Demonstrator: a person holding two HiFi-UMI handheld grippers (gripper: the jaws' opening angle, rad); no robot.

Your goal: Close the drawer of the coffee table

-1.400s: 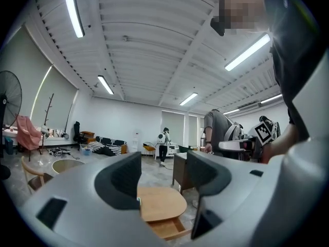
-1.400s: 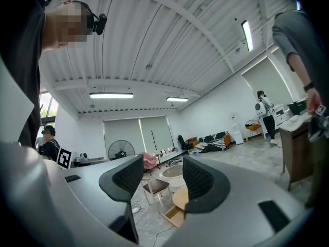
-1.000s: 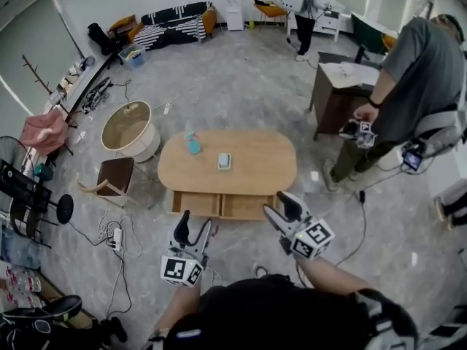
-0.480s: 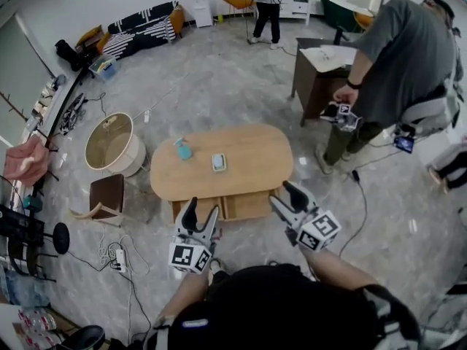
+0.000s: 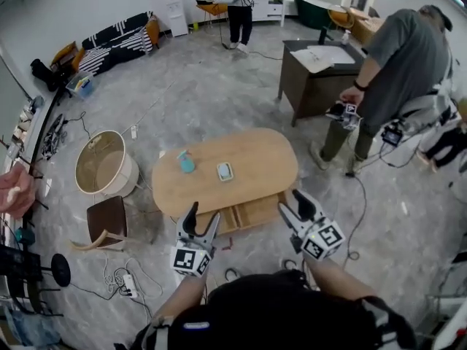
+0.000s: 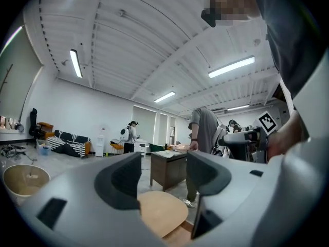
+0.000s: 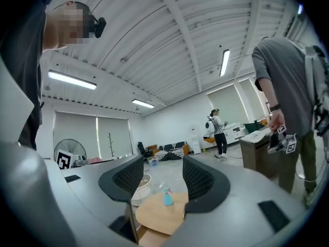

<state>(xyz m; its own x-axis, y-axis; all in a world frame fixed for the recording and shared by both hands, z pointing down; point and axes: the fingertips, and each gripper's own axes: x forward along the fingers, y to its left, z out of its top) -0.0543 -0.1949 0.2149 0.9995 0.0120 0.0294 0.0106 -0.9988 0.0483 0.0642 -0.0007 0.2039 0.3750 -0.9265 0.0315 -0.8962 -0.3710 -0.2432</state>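
The oval wooden coffee table [image 5: 255, 159] stands in the middle of the floor. Its drawer [image 5: 248, 211] is pulled out on the side facing me. On the tabletop are a blue spray bottle [image 5: 186, 162] and a small pale box [image 5: 224, 170]. My left gripper [image 5: 201, 216] is open just in front of the drawer's left part, holding nothing. My right gripper [image 5: 293, 203] is open by the drawer's right end, also holding nothing. The left gripper view shows the tabletop [image 6: 162, 212] between the jaws. In the right gripper view the spray bottle [image 7: 166, 198] and the tabletop [image 7: 159, 212] lie ahead.
A round basket table [image 5: 98, 172] and a low brown stool [image 5: 108, 217] stand left of the coffee table. Cables and a power strip [image 5: 131, 283] lie on the floor at the left. A dark desk [image 5: 317, 79] and a person in grey [image 5: 405, 71] are at the right.
I have come closer to the coffee table. Both grippers, still open, have moved forward to the front of the open drawer. The drawer has stayed pulled out.
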